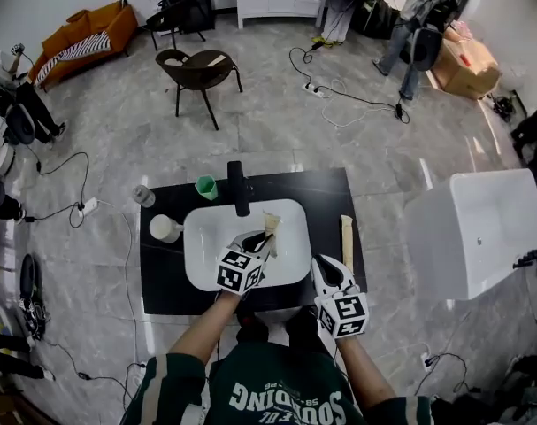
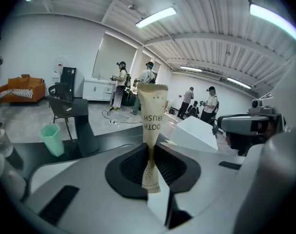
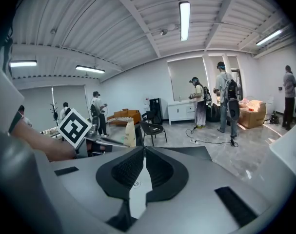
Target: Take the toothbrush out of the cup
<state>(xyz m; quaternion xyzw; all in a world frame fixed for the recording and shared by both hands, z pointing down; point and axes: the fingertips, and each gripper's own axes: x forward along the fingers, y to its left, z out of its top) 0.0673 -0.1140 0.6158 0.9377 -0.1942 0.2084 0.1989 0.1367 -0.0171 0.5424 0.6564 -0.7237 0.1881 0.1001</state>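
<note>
Grey marble floor (image 1: 250,131), orange sofa (image 1: 87,34), dark chair (image 1: 197,69)

In the left gripper view, the letters "OOTH" and "BRUSH" are printed in two lines, turned on their side, on the paper toothbrush packet (image 2: 153,115) that rises from the centre toward 12 o'clock; the first letter is cut off. In the head view, large white lettering is seen upside down at 6 o'clock on the green shirt (image 1: 250,388), but it cannot be read with certainty. Square black-and-white code markers without letters are borne by the left marker cube (image 1: 239,273) and the right marker cube (image 1: 344,313).
</note>
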